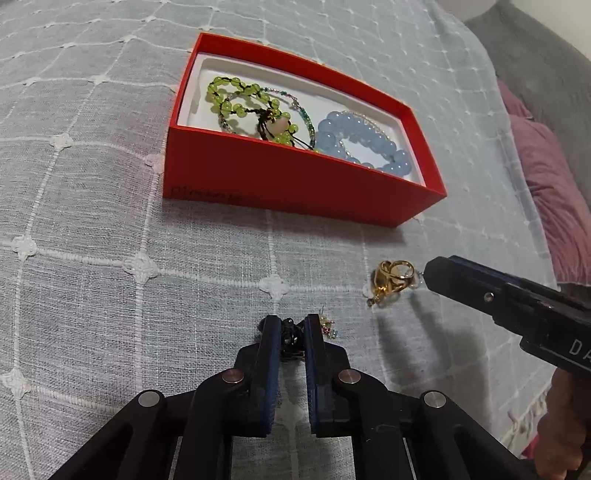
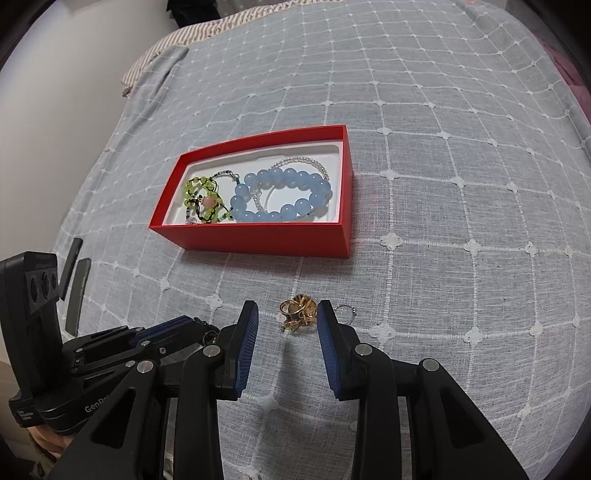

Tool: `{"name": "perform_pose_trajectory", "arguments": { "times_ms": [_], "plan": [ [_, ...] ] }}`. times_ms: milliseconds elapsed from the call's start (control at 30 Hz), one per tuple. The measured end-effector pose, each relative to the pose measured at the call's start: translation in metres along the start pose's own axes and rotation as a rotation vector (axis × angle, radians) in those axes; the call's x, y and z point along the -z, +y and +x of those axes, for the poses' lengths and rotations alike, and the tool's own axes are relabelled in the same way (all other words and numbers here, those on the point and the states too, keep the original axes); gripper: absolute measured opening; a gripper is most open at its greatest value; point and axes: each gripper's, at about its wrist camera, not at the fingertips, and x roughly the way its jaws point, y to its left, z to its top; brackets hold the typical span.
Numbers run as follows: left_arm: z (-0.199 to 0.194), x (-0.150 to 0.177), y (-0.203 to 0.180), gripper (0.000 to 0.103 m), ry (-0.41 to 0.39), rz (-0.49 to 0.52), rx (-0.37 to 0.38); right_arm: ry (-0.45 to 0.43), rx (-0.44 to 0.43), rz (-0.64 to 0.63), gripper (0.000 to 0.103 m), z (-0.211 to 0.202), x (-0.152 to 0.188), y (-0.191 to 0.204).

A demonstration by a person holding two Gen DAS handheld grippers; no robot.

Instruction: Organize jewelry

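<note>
A red box [image 1: 295, 184] [image 2: 258, 242] on the grey bedspread holds a green bead bracelet [image 1: 236, 107] [image 2: 203, 201], a blue bead bracelet [image 1: 365, 144] [image 2: 284, 197] and thin beaded chains. My left gripper [image 1: 291, 328] is shut on a small dark piece of jewelry [image 1: 290, 334] resting on the cloth, with a tiny colourful charm [image 1: 328, 328] beside its right finger. Gold rings [image 1: 391, 277] [image 2: 299, 312] lie on the cloth. My right gripper [image 2: 286, 317] is open with its fingertips on either side of the gold rings; it also shows in the left wrist view [image 1: 430, 275].
The grey quilted bedspread [image 2: 443, 184] covers the whole area. A pink pillow [image 1: 554, 192] lies at the right edge. A small silver ring [image 2: 347, 312] lies just right of my right finger. Striped bedding [image 2: 192, 33] lies at the far left corner.
</note>
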Motion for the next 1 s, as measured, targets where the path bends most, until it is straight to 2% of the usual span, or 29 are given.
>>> {"name": "perform_pose_trajectory", "arguments": {
  "times_ms": [567, 633, 733, 1000],
  "plan": [
    [-0.023, -0.007, 0.009, 0.006, -0.083, -0.022, 0.013, 0.038, 0.060, -0.018, 0.035, 0.024, 0.003, -0.001],
    [-0.024, -0.008, 0.009, 0.006, -0.089, -0.019, 0.013, 0.040, 0.057, -0.020, 0.033, 0.027, 0.003, -0.001],
    [-0.027, -0.008, 0.008, 0.006, -0.104, -0.017, 0.014, 0.038, 0.057, -0.037, 0.020, 0.028, 0.003, 0.004],
    [-0.038, -0.009, -0.004, 0.006, -0.167, 0.045, -0.037, 0.024, 0.055, -0.055, 0.020, 0.022, 0.003, 0.012]
  ]
}}
